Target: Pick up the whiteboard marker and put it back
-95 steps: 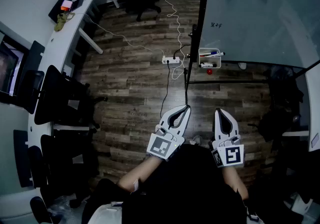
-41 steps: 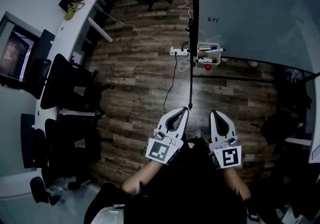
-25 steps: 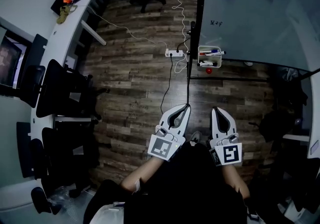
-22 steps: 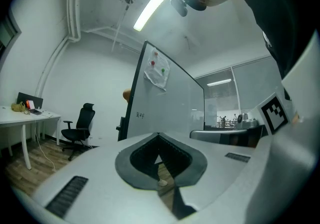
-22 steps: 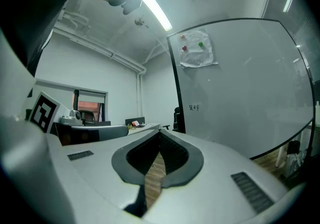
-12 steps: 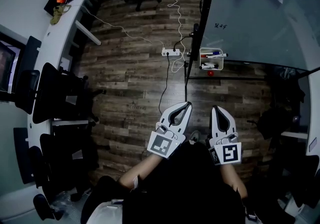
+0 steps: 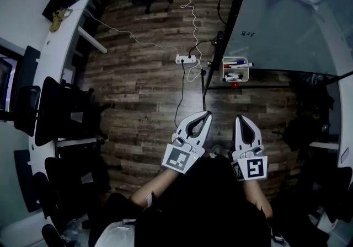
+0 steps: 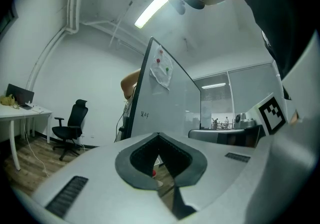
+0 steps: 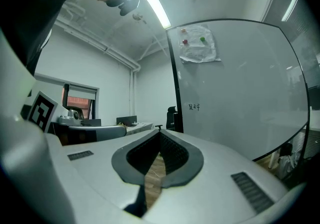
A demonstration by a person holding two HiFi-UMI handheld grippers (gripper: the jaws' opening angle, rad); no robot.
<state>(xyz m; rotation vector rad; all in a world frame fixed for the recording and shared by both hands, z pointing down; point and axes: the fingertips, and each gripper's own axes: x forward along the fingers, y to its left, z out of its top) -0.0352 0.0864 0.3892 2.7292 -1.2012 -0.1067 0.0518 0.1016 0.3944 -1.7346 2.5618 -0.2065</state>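
Closest in, the left gripper (image 7: 207, 113) and the right gripper (image 7: 241, 118) are held level side by side in front of the person, each with its tips pressed together and nothing between them; the two gripper views show the same, only floor and room beyond the closed tips. Ahead of them lies bare wooden floor (image 7: 143, 91), crossed by a dark cable (image 7: 182, 89) that runs to a white power strip (image 7: 186, 60), with the whiteboard's dark stand (image 7: 204, 89) just beside it. Farther on, a small white tray (image 7: 236, 70) hangs at the lower corner of the whiteboard (image 7: 292, 20), and the whiteboard markers (image 7: 238, 65) lie in it, well apart from both grippers, so no pick has begun. The risks I see are a foot catching the cable or the stand on the walk in, and closed tips arriving at the tray and shoving the crowded markers instead of straddling one. Several lie close together, so a wide grab could lift two or tip one to the floor.
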